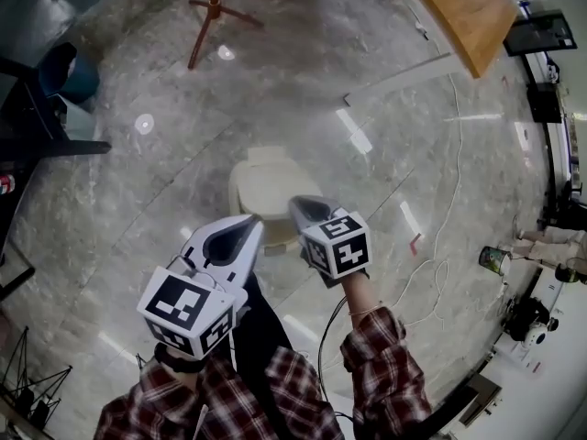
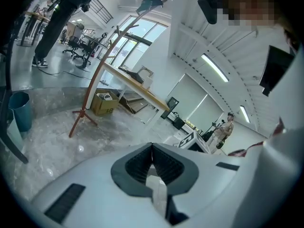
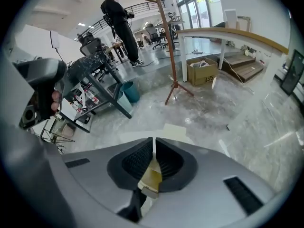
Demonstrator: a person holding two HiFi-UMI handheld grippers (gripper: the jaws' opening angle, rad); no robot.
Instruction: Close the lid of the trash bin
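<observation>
Head view: the cream plastic trash bin (image 1: 264, 183) stands on the polished stone floor, directly beneath my left gripper (image 1: 240, 230) and right gripper (image 1: 307, 207). Left gripper view: jaws clenched, empty. Right gripper view: jaws clenched, empty. I'd press its lid down squarely with the closed tips.

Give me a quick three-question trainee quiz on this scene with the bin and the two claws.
1. True or false: the left claw has its jaws wide apart.
2. The trash bin on the floor is: A cream, B red, C black.
3. Short answer: what stands on splayed legs beyond the bin?
Key: 1 false, the jaws are together. 2 A. 3 a wooden coat stand.
</observation>
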